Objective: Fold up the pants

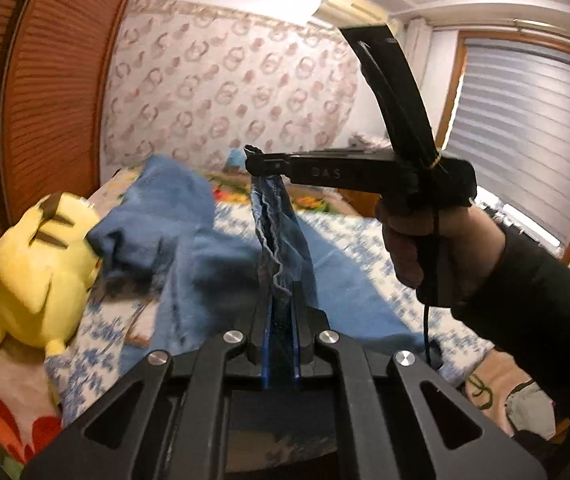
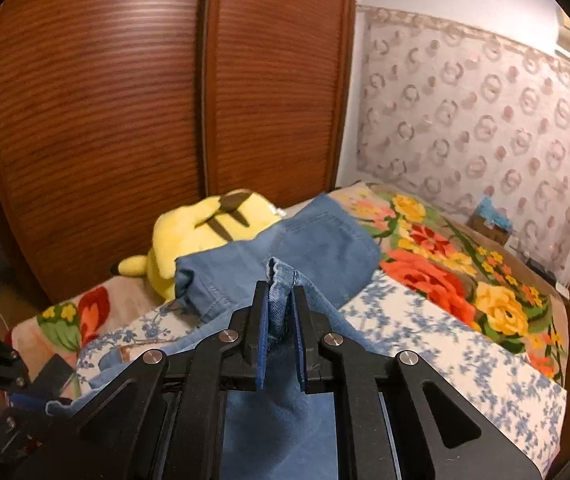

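Note:
Blue denim pants lie spread over a bed, their far end reaching a yellow plush toy. In the right wrist view my right gripper is shut on a doubled fold of the hem, lifted off the bed. The left wrist view shows my left gripper shut on a frayed denim edge of the pants. From there the cloth runs up to the right gripper, which is raised ahead and pinches the cloth at its tip. A hand in a dark sleeve holds it.
The yellow plush toy lies at the bed's edge against a brown slatted wardrobe. A blue-and-white floral sheet covers the near part of the bed, with a bright flowered blanket beyond. A window with blinds is at the right.

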